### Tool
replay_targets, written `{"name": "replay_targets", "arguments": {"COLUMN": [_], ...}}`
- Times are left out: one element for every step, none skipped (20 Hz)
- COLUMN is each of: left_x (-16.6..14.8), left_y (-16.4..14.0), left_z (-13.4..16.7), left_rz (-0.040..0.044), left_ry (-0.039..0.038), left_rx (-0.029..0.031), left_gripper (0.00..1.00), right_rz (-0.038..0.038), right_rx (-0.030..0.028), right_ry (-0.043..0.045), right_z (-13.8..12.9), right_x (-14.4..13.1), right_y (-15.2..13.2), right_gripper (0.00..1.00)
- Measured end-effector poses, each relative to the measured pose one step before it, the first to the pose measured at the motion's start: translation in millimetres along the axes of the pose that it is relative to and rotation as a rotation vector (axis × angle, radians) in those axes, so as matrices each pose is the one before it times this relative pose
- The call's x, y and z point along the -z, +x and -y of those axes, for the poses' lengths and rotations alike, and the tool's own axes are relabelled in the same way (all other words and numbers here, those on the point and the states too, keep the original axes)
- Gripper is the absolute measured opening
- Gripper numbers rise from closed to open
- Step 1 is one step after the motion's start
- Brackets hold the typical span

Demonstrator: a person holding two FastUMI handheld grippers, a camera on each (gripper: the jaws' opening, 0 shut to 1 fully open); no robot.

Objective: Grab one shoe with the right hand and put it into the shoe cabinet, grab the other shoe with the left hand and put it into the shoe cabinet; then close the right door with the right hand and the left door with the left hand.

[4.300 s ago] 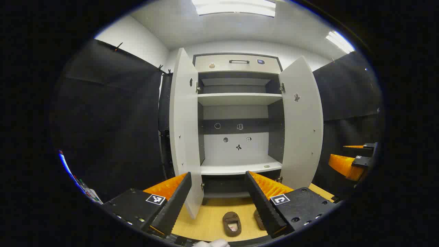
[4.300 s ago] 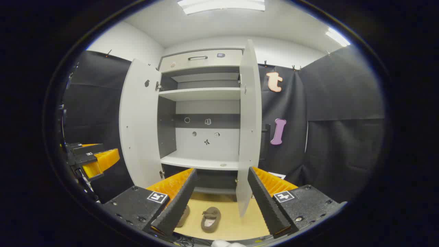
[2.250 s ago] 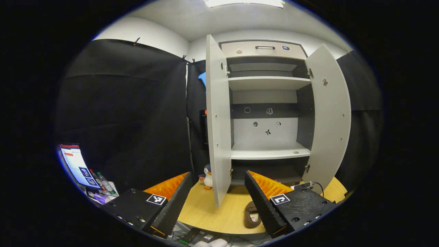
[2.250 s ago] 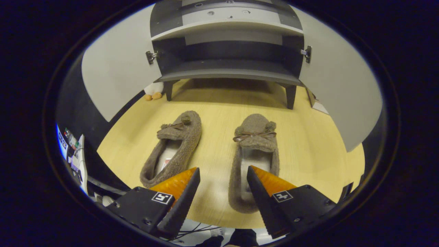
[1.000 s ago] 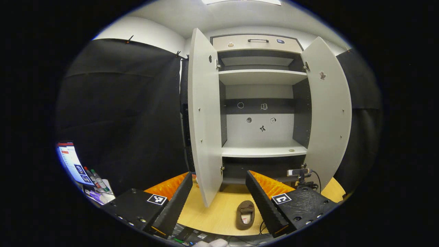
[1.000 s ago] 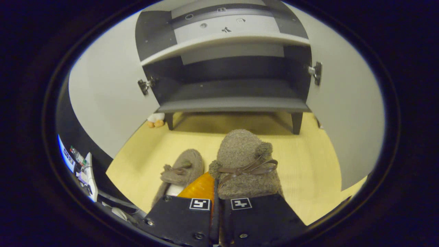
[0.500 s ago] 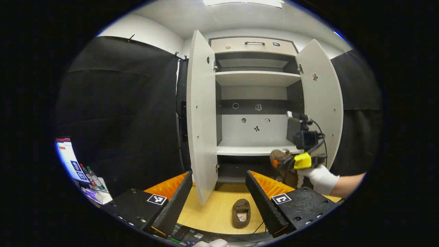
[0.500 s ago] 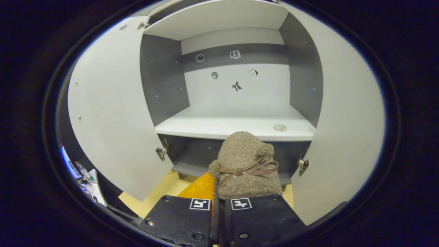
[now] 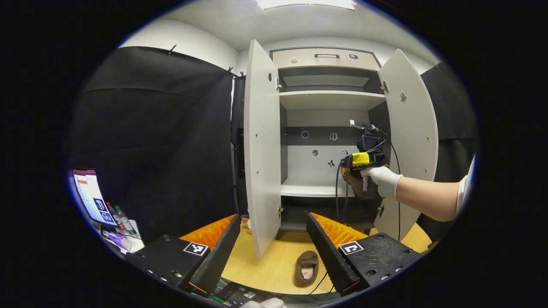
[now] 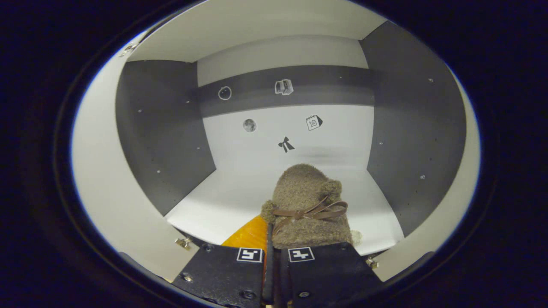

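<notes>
The shoe cabinet stands with both doors swung wide. Since half a second ago, the right hand-held gripper has carried its pinched shoe in over the white shelf. The left hand-held gripper hangs back, fingers spread, above the second shoe on the floor.

brown fuzzy shoe; white-and-grey shoe cabinet; tan floor.

Both cabinet doors stood wide open, leaving the middle shelf reachable from the front. The right gripper with its shoe took up that shelf's right part; the left part lay free.
</notes>
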State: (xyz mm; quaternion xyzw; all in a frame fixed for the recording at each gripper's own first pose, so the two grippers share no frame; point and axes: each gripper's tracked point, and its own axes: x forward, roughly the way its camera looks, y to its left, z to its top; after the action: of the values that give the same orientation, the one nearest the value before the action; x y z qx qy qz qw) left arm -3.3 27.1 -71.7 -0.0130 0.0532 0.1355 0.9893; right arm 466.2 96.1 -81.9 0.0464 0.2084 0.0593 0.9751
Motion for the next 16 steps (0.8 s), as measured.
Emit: {"name": "replay_targets", "arguments": {"left_x": [0.02, -0.10, 0.83, 2.30, -0.40, 0.57, -0.31, 0.24, 0.77, -0.79, -0.25, -1.45, -0.25, -1.12, -1.78, -1.60], "left_y": [1.62, 1.16, 3.80, 1.66, -0.36, 0.22, 0.63, 0.73, 0.90, -0.41, -0.38, 0.05, 0.50, -0.49, 1.25, -0.06], "left_z": [-1.71, -2.00, -0.27, -0.14, 0.25, 1.68, 2.18, 0.47, 0.95, 1.41, 0.29, 0.10, -0.02, -1.02, 0.24, -0.43], "left_rz": [-0.00411, -0.00540, -0.00544, -0.00556, -0.00395, -0.00407, -0.00255, -0.00048, -0.00086, 0.00024, 0.00093, 0.00376, 0.00292, 0.00405, 0.00409, 0.00336], "left_ry": [-0.00001, -0.00509, -0.00527, -0.00131, 0.00172, 0.00000, -0.00041, 0.00157, 0.00091, -0.00200, -0.00284, -0.00361, -0.00179, -0.00105, -0.00196, -0.00446], "left_rx": [-0.01092, -0.01131, -0.00547, -0.00750, -0.00825, -0.00324, -0.00075, -0.00209, -0.00150, 0.00194, 0.00002, -0.00015, 0.00004, -0.00349, -0.00170, -0.00226], "left_gripper": [0.94, 0.95, 0.95, 0.94, 0.94, 0.95, 0.95, 0.94, 0.95, 0.94, 0.94, 0.94, 0.95, 0.94, 0.95, 0.95], "right_rz": [-0.02383, -0.01745, -0.01130, -0.01974, -0.01915, -0.01676, -0.02353, -0.02655, -0.02551, -0.02126, -0.02362, -0.02666, -0.00320, -0.00876, -0.01272, -0.00383], "right_rx": [0.01366, 0.01097, 0.01868, 0.01538, 0.01017, 0.01418, 0.01710, 0.00644, -0.00194, 0.00026, 0.00274, 0.00474, 0.00182, 0.00706, 0.00383, 0.00352], "right_ry": [0.01359, 0.00358, -0.00613, -0.00643, -0.00835, -0.00825, -0.00549, -0.00616, -0.01093, 0.00560, 0.00521, -0.00239, 0.00662, 0.00486, 0.00375, -0.00625], "right_z": [4.55, 3.90, 5.77, 3.28, 1.95, 2.90, 1.49, 0.26, -1.15, -0.90, -0.62, 1.47, 0.34, 0.47, 0.66, 1.03], "right_x": [-3.42, -3.89, -5.85, -1.98, -3.59, -2.82, -0.35, 1.39, 1.13, 2.29, 2.52, 3.61, -1.47, 0.37, 0.75, 0.02], "right_y": [14.49, 14.12, 14.39, 9.99, 9.76, 11.15, 7.48, 6.05, 6.18, 4.08, 4.53, 4.00, -0.65, 1.70, -0.73, -1.25], "right_gripper": [0.09, 0.09, 0.09, 0.09, 0.07, 0.07, 0.08, 0.09, 0.09, 0.09, 0.07, 0.09, 0.08, 0.08, 0.10, 0.12]}}
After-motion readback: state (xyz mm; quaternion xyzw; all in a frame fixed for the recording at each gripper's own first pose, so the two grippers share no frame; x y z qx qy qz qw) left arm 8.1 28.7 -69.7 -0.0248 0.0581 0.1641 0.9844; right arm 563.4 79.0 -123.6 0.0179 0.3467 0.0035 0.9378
